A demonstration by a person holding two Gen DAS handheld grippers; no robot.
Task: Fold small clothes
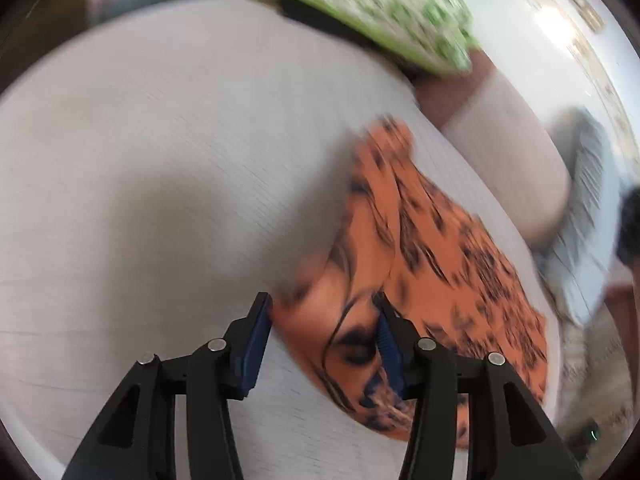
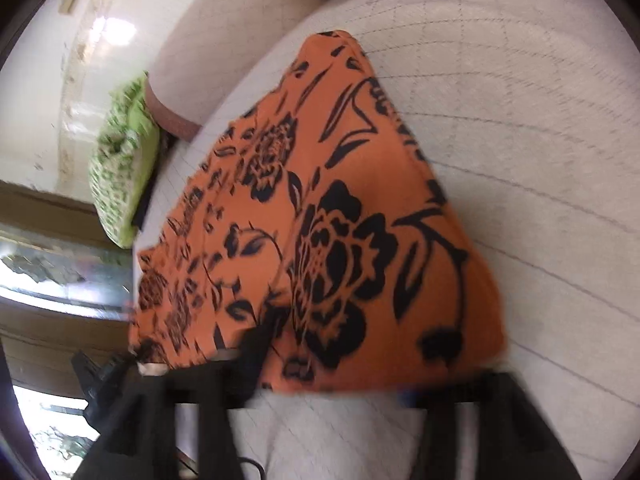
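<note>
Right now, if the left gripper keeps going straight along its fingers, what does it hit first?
Probably the orange floral garment: its near edge already lies between the left gripper fingers, jaws open. Depth is blurred, so the pale grid-lined surface beneath could come first.

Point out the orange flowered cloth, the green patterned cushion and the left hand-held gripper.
Orange flowered cloth (image 2: 320,220): right wrist view, on the middle of the fabric.
Green patterned cushion (image 1: 360,4): left wrist view, on its top face.
Left hand-held gripper (image 1: 322,344): left wrist view, midway between its fingertips.

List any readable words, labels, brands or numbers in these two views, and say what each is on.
None can be read.
Orange cloth: black flower print only, no lettering.
Green patterned cloth: blurred pattern, no text.
Frames on the far wall: too small and blurred to read.
</note>
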